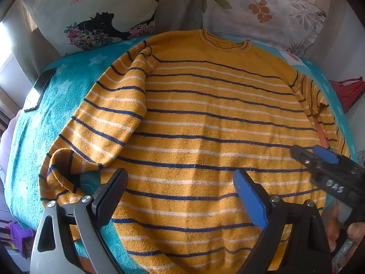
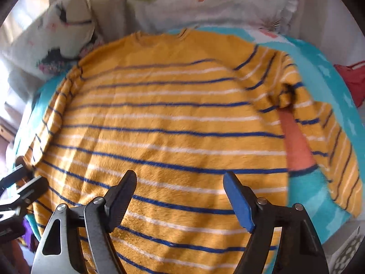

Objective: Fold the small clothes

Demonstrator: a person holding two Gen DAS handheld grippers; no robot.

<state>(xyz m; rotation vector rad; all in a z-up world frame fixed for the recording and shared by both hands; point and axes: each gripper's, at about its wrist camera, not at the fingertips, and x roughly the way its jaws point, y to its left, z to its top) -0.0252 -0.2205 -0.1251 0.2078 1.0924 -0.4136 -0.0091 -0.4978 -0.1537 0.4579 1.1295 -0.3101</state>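
The left wrist view shows a yellow sweater [image 1: 205, 125] with blue and white stripes lying flat on a teal blanket [image 1: 68, 105], filling the middle of the frame, with one sleeve [image 1: 98, 123] folded in at the left. The left gripper [image 1: 180, 196] is at the bottom, spread wide with nothing between its fingers (just sweater underneath). In the right wrist view, the right gripper [image 2: 180, 196] is spread apart too, pinching nothing, and the picture is blurry.
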